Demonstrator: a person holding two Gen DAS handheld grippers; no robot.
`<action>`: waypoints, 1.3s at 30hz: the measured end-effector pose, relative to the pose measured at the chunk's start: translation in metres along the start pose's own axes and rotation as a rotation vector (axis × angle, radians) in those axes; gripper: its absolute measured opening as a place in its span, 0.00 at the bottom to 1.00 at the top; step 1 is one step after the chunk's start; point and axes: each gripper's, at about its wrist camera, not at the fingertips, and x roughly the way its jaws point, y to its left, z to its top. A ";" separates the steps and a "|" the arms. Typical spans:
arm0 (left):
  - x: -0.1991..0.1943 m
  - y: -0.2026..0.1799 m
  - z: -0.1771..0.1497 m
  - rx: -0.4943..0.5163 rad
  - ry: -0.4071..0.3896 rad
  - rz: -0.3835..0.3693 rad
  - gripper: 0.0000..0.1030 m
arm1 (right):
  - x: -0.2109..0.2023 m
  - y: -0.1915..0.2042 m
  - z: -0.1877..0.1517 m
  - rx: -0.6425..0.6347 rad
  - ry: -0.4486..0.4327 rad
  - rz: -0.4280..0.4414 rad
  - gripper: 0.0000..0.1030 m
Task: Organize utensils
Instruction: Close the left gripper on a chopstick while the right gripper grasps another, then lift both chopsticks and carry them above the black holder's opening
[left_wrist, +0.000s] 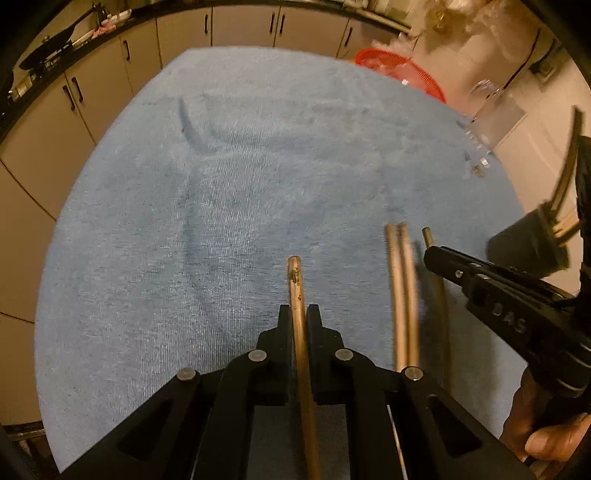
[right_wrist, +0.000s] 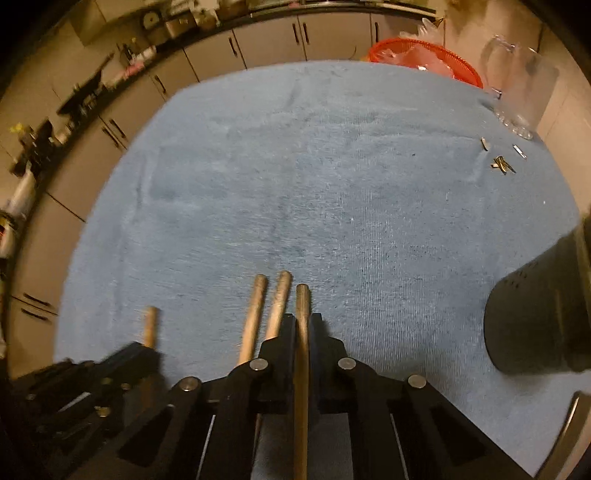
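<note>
My left gripper (left_wrist: 299, 314) is shut on a wooden chopstick (left_wrist: 295, 280) that sticks out forward over the blue cloth (left_wrist: 240, 184). My right gripper (right_wrist: 302, 321) is shut on a darker chopstick (right_wrist: 303, 302). Two more chopsticks (right_wrist: 266, 306) lie on the cloth just left of the right gripper; they also show in the left wrist view (left_wrist: 402, 280). The left gripper (right_wrist: 110, 365) shows at the lower left of the right wrist view with its chopstick (right_wrist: 149, 325). The right gripper (left_wrist: 480, 280) shows at the right of the left wrist view. A black utensil holder (right_wrist: 532, 314) stands at the right, with utensils in it (left_wrist: 565, 184).
A red basket (right_wrist: 424, 59) sits at the far right edge of the table. A clear glass jug (right_wrist: 517, 85) stands next to it. Small metal bits (right_wrist: 502, 162) lie on the cloth near the jug. Kitchen cabinets (left_wrist: 110, 74) run behind the table.
</note>
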 end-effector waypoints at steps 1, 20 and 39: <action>-0.007 0.000 -0.001 -0.001 -0.021 -0.005 0.08 | -0.012 -0.001 -0.001 0.003 -0.036 0.027 0.08; -0.158 -0.018 -0.032 0.024 -0.390 -0.030 0.07 | -0.197 0.019 -0.081 -0.094 -0.621 0.186 0.08; -0.065 0.012 0.015 -0.059 -0.090 -0.014 0.16 | -0.208 -0.001 -0.089 -0.062 -0.619 0.191 0.08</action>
